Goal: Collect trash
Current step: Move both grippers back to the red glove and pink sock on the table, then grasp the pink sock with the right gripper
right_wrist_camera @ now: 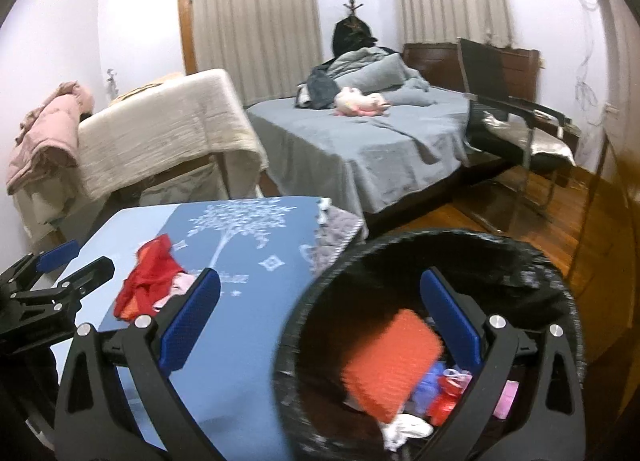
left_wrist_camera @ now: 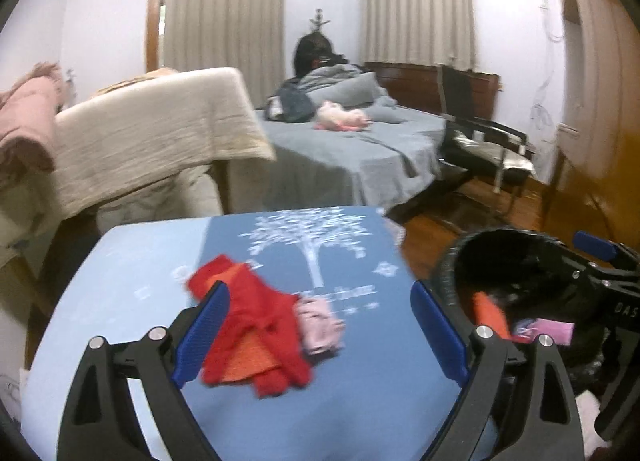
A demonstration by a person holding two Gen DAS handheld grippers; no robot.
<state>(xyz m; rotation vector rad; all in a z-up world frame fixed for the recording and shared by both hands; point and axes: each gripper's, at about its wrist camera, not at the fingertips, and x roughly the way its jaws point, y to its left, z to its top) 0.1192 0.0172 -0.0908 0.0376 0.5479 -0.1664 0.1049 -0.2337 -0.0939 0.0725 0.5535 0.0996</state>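
Left gripper (left_wrist_camera: 320, 337) spread wide above blue table (left_wrist_camera: 132, 261), empty, red wrapper (left_wrist_camera: 256, 325) and pink scrap (left_wrist_camera: 320, 325) lying between its fingers; right gripper (right_wrist_camera: 320, 325) likewise wide, empty, straddling rim of black-lined bin (right_wrist_camera: 400, 245) beside table; orange pad (right_wrist_camera: 392, 361) among trash inside bin

Soft, even indoor light, motion-smeared foreground (worst nearby), with fisheye bending and dark corners.
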